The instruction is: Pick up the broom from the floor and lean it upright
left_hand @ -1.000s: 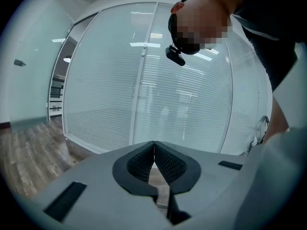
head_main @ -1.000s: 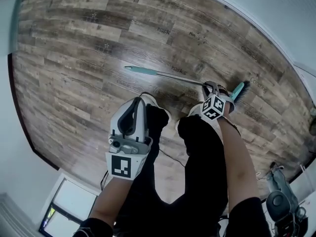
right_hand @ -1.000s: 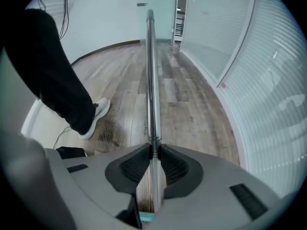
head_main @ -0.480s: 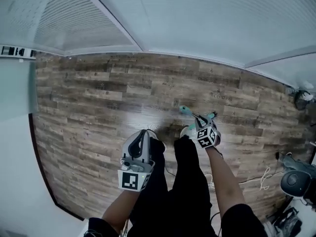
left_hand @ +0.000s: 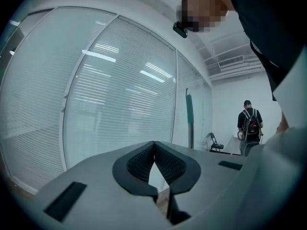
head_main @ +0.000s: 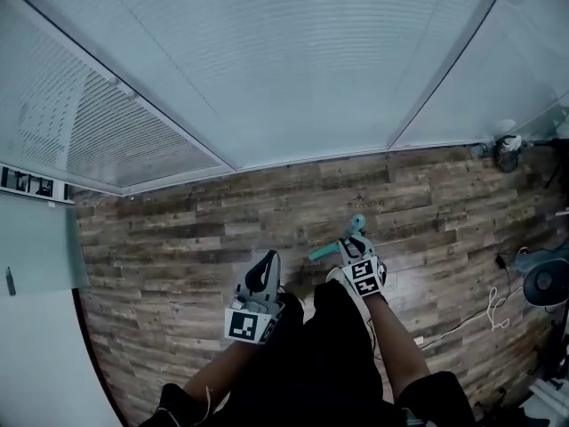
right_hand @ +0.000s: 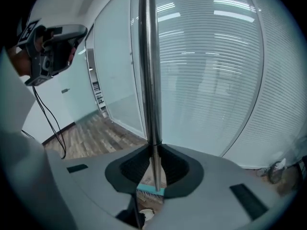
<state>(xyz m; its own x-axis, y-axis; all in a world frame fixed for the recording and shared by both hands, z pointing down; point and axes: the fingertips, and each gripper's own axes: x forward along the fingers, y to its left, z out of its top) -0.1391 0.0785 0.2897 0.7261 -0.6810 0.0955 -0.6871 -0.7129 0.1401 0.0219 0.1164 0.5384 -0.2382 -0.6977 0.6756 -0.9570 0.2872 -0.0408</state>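
The broom has a silver metal pole (right_hand: 147, 66), a teal grip at its top end (head_main: 342, 243) and a teal brush head (right_hand: 151, 190). It stands nearly upright off the wood floor, and my right gripper (right_hand: 154, 147) is shut on the pole, with the brush head seen below the jaws. In the head view the right gripper (head_main: 354, 249) is right of centre. My left gripper (head_main: 267, 258) is held out to its left, away from the broom. In the left gripper view its jaws (left_hand: 154, 143) are shut with nothing between them, and the broom's teal grip (left_hand: 190, 109) shows farther off.
A glass partition with blinds (head_main: 293, 78) runs along the far side of the wood floor (head_main: 178, 238). Cables (head_main: 493, 305) and a grey machine (head_main: 544, 285) lie at the right. A person with a backpack (left_hand: 250, 126) and a folding chair (left_hand: 216, 143) are far off.
The broom has come off the floor and gone from lying flat to nearly upright in the right gripper. Both grippers have risen, and the head view now looks higher, at the glass wall.
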